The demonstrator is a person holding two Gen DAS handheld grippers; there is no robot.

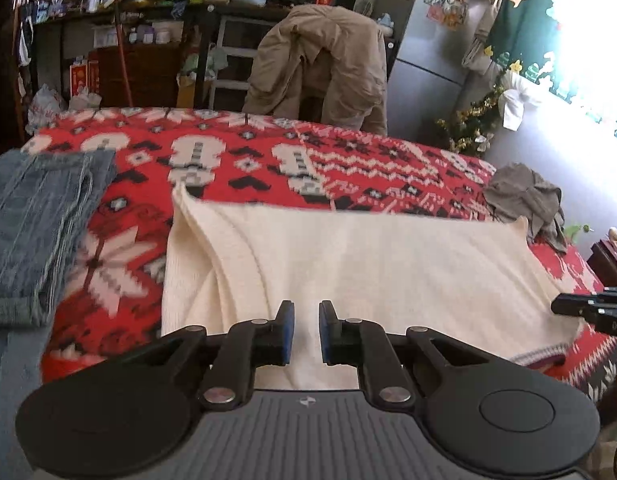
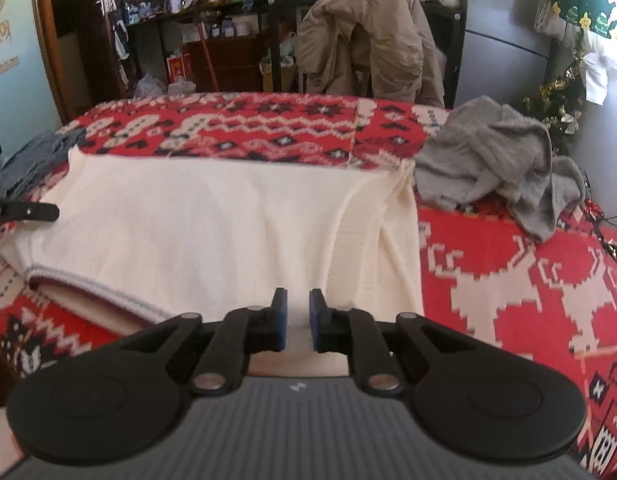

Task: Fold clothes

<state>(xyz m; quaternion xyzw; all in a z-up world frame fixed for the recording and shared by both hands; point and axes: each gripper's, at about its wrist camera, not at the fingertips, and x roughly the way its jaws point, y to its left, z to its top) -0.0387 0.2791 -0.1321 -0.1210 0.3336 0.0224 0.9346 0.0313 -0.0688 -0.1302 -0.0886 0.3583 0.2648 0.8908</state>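
Left wrist view: cream sweater (image 1: 368, 264) lies partly folded mid-bed (image 1: 244, 148), sides turned in. Left hand-held gripper (image 1: 306, 332) and right hand-held gripper (image 2: 294, 320) hover at its near edge, jaws parted, empty. Likely next: pinch that edge, fold away.

Only fragments could be read. The hand-held gripper (image 1: 588, 312) at the right edge of the left view bore pale letters, seemingly "DA". The rest was cut off.

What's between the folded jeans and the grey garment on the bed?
The cream sweater, spread flat on the red patterned blanket, lies between the jeans and the crumpled grey garment. The left wrist view shows all three.
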